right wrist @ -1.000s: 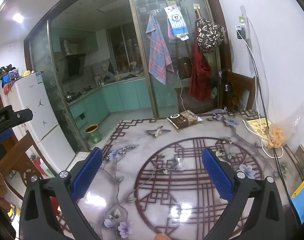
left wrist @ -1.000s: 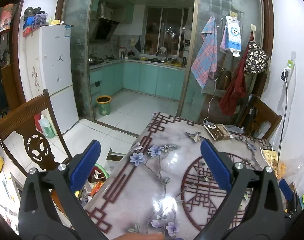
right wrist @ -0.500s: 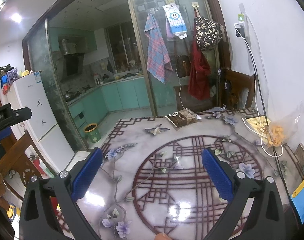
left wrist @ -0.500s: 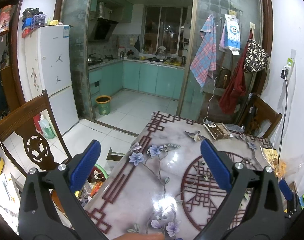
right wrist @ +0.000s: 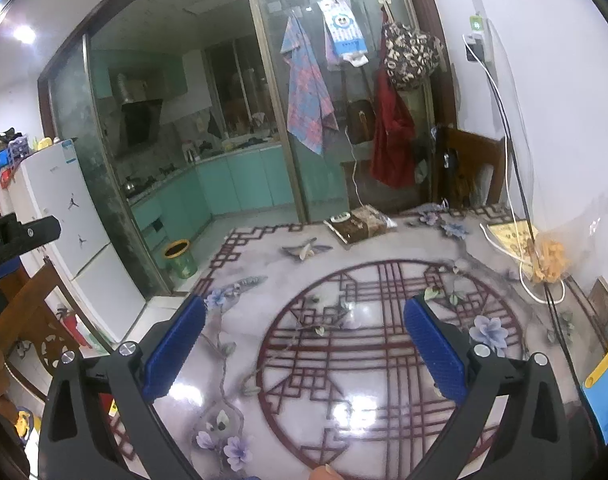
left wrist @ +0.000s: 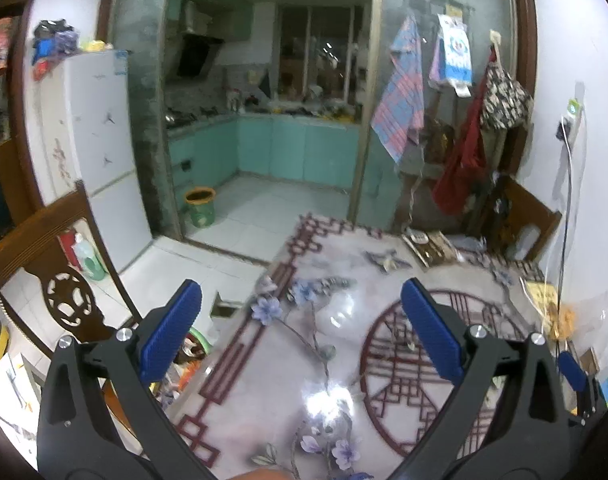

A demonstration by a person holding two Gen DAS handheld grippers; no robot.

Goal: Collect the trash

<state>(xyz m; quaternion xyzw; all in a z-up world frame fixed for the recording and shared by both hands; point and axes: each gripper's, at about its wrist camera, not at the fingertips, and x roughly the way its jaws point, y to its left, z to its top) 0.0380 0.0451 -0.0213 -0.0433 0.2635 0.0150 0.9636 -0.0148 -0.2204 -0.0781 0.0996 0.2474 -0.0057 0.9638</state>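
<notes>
A brown snack wrapper (right wrist: pixel 358 226) lies at the far edge of the patterned table (right wrist: pixel 384 360); it also shows in the left wrist view (left wrist: pixel 430 242). A clear plastic bag with orange bits (right wrist: pixel 548 260) lies at the table's right side. My right gripper (right wrist: pixel 304 344) is open and empty, above the table's near middle, well short of the wrapper. My left gripper (left wrist: pixel 301 328) is open and empty over the table's left edge. A green bin (left wrist: pixel 199 208) stands on the kitchen floor; it also shows in the right wrist view (right wrist: pixel 179 258).
A wooden chair (left wrist: pixel 51 264) stands left of the table and another (right wrist: pixel 472 168) at its far right corner. A white cable (right wrist: pixel 516 248) loops on the table's right side. A blue and yellow object (right wrist: pixel 604 384) lies at the right edge. A fridge (left wrist: pixel 91 148) stands on the left.
Both grippers have shifted slightly, so the table and wrapper sit a little differently in view. The jaws stay open and empty.
</notes>
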